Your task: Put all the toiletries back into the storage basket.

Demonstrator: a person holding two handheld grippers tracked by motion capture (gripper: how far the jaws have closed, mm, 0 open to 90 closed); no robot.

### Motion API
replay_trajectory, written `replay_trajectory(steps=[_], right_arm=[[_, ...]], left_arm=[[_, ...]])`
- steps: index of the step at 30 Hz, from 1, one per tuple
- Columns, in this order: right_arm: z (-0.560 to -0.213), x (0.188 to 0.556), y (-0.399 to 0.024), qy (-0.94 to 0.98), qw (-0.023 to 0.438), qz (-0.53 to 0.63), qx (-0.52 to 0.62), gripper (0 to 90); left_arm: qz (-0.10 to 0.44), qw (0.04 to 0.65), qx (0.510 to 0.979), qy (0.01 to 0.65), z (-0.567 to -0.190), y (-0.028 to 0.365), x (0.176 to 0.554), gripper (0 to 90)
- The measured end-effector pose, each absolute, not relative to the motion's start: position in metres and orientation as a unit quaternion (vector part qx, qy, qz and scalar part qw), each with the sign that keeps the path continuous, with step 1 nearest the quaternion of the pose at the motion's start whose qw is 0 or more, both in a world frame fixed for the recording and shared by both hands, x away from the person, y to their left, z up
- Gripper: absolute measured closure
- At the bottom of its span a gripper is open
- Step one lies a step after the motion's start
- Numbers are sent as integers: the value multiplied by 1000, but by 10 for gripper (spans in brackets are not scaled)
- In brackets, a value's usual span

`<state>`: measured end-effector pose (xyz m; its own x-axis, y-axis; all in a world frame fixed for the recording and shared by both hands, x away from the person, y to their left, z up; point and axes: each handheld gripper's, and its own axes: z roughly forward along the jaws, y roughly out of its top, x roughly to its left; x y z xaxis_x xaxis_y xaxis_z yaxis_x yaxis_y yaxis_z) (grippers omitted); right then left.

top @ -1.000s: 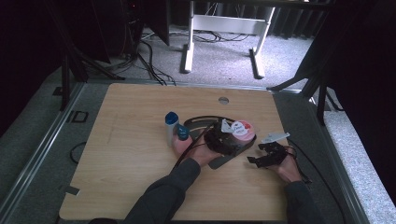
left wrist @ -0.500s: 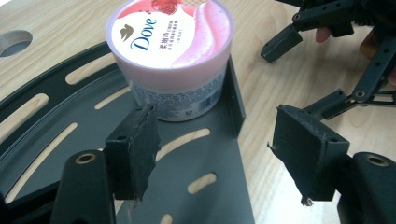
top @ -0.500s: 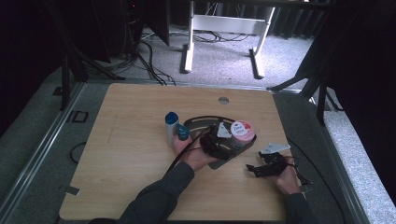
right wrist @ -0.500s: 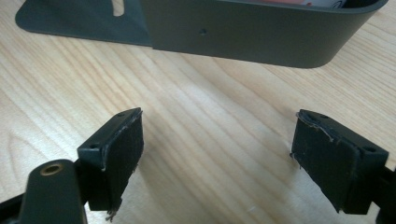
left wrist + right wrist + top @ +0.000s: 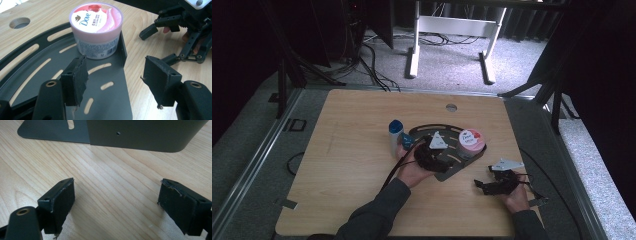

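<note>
Since the earlier frame your left gripper (image 5: 432, 150) has lifted and drifted over the dark slotted tray (image 5: 424, 131), and your right gripper (image 5: 494, 184) has slid back toward you along the table (image 5: 352, 150), away from the tray's corner.

Your left jaws have just been closing a little but stand spread, nothing between them; from the left gripper view they frame the tray floor and its near edge, aimed at the pink Dove tub (image 5: 96, 27). That tub sits upright in the tray's right end, pushed against the short raised wall (image 5: 122, 50) (probably parked there so it can't slide off). Likely you're lining up to take the tub or steady the tray.

Your right jaws are spread too, over bare wood, with the tray's outer wall (image 5: 147, 135) ahead and apart from them. Held low and clear, it looks ready to brace the tray from outside.

A blue-capped bottle (image 5: 396, 136) stands upright just beside the tray's left end, near your left hand (image 5: 412, 172) (watch the cable there).
</note>
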<state>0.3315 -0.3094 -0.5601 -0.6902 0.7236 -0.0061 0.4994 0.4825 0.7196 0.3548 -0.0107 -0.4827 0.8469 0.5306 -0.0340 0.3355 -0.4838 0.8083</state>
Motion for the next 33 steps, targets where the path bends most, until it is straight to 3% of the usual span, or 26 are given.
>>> replay_trajectory(steps=[33], right_arm=[[-560,328,-308,846,156,357,363,121]], left_arm=[[97,456,849,248,-471,36,320,399]])
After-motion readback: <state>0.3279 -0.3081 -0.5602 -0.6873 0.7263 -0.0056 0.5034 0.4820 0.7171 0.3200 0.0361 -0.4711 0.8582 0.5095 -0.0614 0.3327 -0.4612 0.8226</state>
